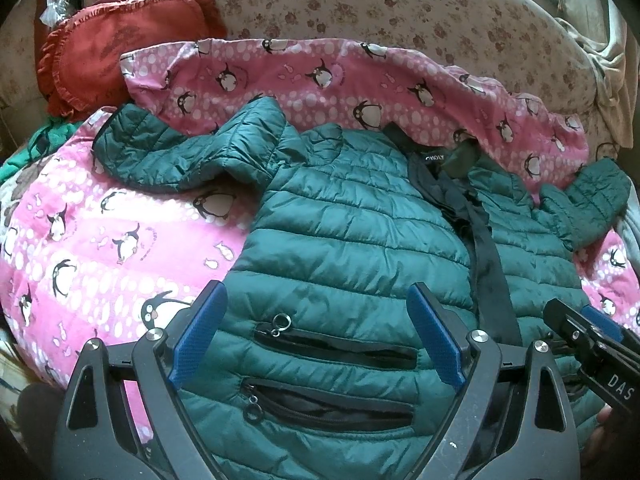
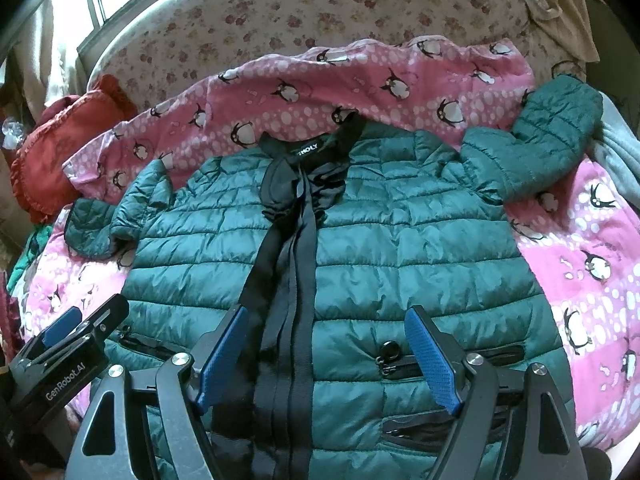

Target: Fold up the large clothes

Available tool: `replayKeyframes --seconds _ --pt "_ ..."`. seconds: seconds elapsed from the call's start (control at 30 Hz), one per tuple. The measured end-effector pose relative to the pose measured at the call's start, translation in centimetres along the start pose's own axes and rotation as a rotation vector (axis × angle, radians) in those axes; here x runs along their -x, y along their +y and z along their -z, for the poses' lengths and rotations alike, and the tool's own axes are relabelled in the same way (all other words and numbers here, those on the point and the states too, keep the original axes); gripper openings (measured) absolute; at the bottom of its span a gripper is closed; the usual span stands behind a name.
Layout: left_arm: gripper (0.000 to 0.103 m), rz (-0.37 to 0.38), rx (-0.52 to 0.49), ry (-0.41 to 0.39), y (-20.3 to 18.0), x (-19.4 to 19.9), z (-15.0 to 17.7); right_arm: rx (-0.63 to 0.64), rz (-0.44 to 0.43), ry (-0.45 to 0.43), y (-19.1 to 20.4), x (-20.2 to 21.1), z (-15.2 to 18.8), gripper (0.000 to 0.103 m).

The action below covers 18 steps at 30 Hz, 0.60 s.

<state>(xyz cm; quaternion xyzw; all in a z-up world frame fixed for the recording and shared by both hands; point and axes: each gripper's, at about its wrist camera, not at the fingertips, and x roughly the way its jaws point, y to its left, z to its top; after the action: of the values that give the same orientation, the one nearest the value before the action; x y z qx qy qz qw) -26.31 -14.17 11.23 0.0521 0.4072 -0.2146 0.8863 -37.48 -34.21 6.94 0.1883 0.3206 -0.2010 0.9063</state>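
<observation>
Hovering with left gripper [image 1: 316,332] and right gripper [image 2: 326,354] both spread wide and empty over the green quilted jacket [image 2: 340,248], flat on the penguin blanket [image 2: 592,272], ready to pinch a sleeve [image 2: 532,152] first.

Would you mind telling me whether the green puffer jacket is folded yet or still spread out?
Spread out: the green puffer jacket lies flat, front up, on the penguin blanket, both sleeves extended.

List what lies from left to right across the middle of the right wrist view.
Red cushion → jacket's left-side sleeve → black zipper placket → jacket's right-side sleeve → pink penguin-print blanket.
</observation>
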Motion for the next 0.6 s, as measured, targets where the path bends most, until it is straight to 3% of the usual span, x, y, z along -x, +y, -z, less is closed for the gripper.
replayKeyframes --seconds 0.6 --pt "0.091 -0.01 -0.017 -0.003 -0.17 -0.37 -0.39 0.032 0.019 0.042 0.57 -0.54 -0.81 0.079"
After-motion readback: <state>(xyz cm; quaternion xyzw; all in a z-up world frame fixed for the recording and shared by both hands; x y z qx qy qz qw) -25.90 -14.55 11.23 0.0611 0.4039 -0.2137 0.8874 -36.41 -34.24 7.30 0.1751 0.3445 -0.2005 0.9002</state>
